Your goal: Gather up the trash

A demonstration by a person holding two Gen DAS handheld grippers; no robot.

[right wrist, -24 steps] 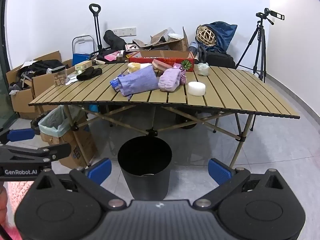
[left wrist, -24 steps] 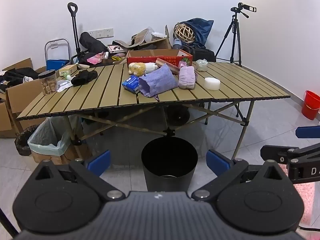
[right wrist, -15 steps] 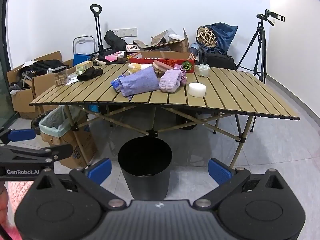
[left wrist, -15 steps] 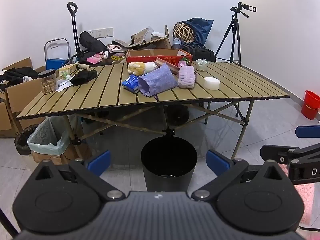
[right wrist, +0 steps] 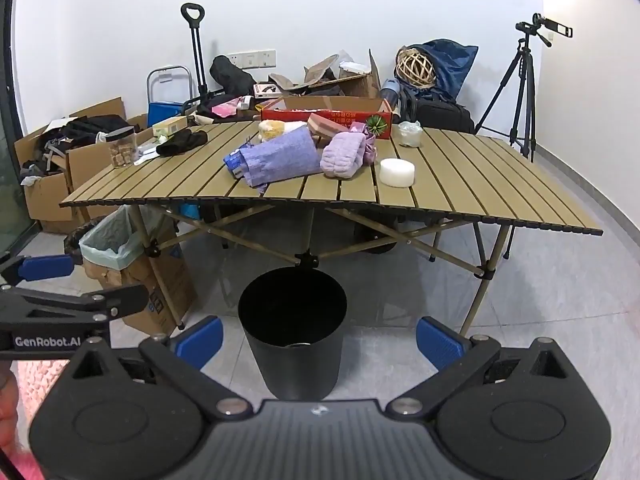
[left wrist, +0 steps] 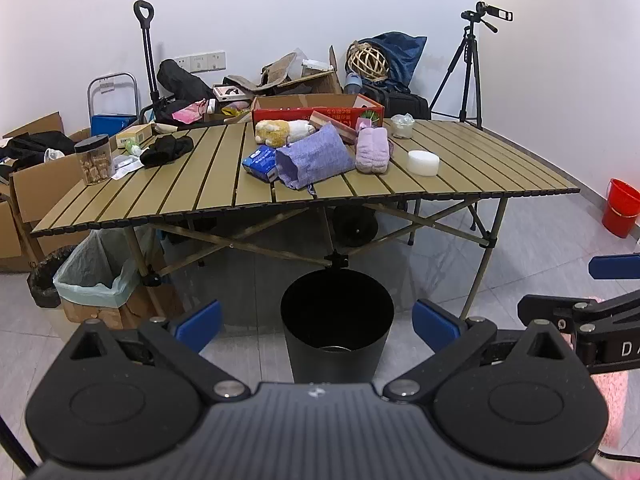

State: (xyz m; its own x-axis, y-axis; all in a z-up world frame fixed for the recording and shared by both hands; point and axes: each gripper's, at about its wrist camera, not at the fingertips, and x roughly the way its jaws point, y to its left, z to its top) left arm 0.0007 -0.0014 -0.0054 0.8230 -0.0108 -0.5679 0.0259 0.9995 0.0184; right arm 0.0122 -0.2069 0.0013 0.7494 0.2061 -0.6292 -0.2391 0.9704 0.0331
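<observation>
Nearest the lens, the left gripper point(left wrist: 316, 326) is spread wide with nothing between its blue pads, and the right gripper point(right wrist: 318, 340) is likewise released and empty. The two are held side by side, low and well short of the table; each shows at the edge of the other's view.

Just beyond both pairs of fingertips, a black bin point(left wrist: 337, 322) stands upright on the grey tiled floor, centred between the pads in either view, under the near edge of the table. Its mouth is open, and something pale lies at the bottom.

Above and behind it spreads the slatted folding table point(right wrist: 460, 184). Near its middle lie a blue packet point(left wrist: 260, 162), touching a purple cloth pouch point(left wrist: 316, 158), then a lilac fluffy bundle point(left wrist: 373, 153) and, just to the right, a white round puck point(left wrist: 423, 162). All of these sit well beyond the grippers. At the table's left end stands a clear jar point(left wrist: 93, 159) beside a black cloth point(left wrist: 166, 150). A red cardboard box point(left wrist: 320, 110) sits along the far edge.

To the left, under the table end, a box lined with a pale green bag point(left wrist: 94, 276) rests on the floor. A tripod point(left wrist: 468, 68) stands by the back wall.
</observation>
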